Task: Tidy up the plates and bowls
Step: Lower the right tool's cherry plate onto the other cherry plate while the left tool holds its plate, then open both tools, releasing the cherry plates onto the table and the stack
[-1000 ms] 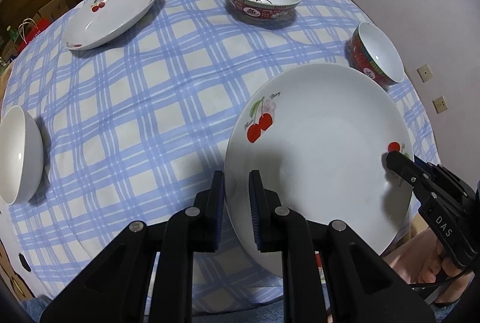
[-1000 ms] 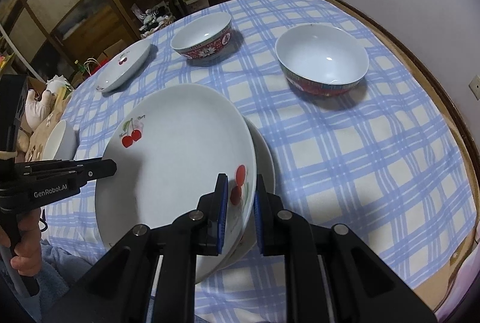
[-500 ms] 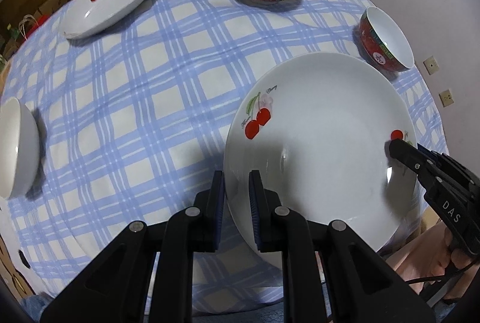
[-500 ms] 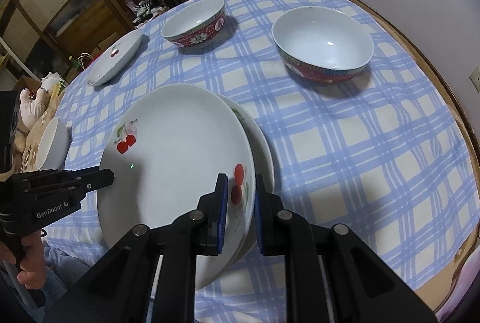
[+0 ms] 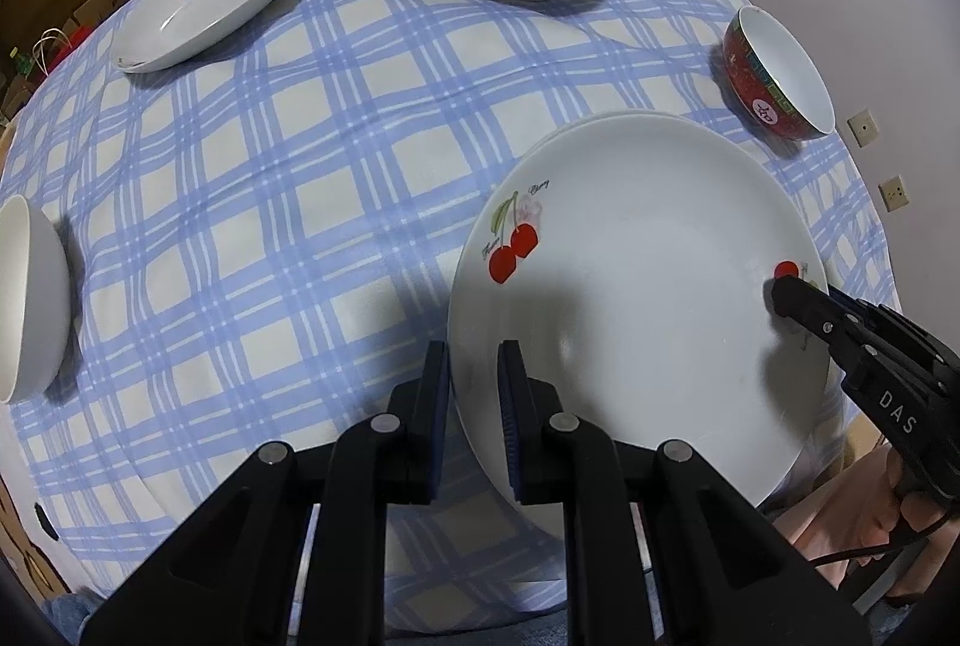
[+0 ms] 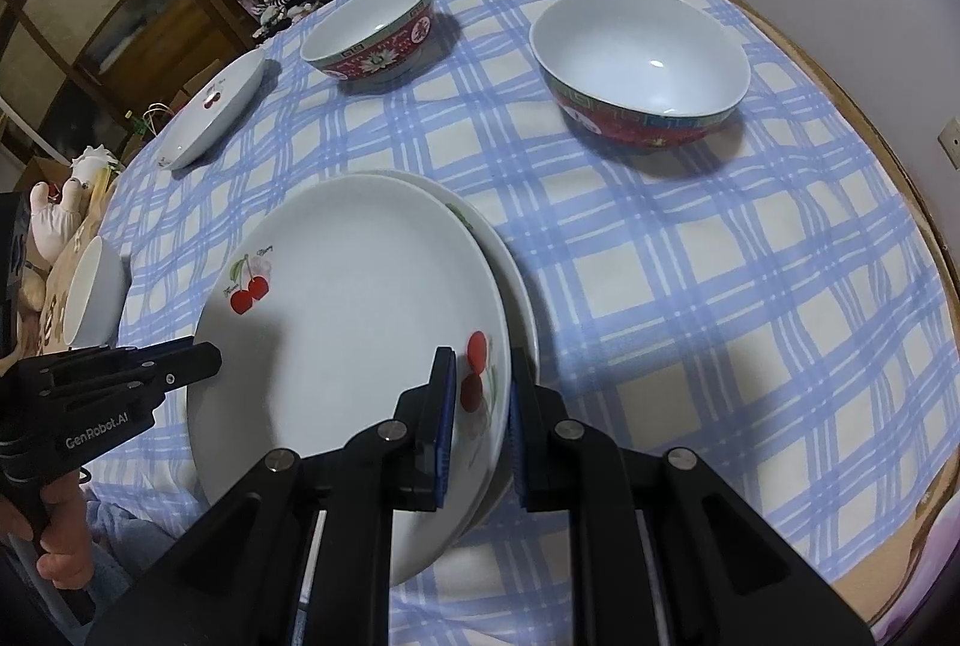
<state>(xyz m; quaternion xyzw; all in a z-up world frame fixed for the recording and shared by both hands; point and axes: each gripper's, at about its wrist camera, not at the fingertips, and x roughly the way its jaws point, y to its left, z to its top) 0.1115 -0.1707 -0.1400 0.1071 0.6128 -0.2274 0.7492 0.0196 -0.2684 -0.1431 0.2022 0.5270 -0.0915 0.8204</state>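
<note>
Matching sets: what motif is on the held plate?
Red cherries on white plate; right wrist view shows it best.

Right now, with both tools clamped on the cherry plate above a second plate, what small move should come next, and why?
Probably lower the cherry plate straight down onto the second plate, then release. The left tool and right tool grip opposite rims, and the held plate sits almost centred over the lower one, whose edge peeks out on one side. Whether they already touch is not clear.
</note>
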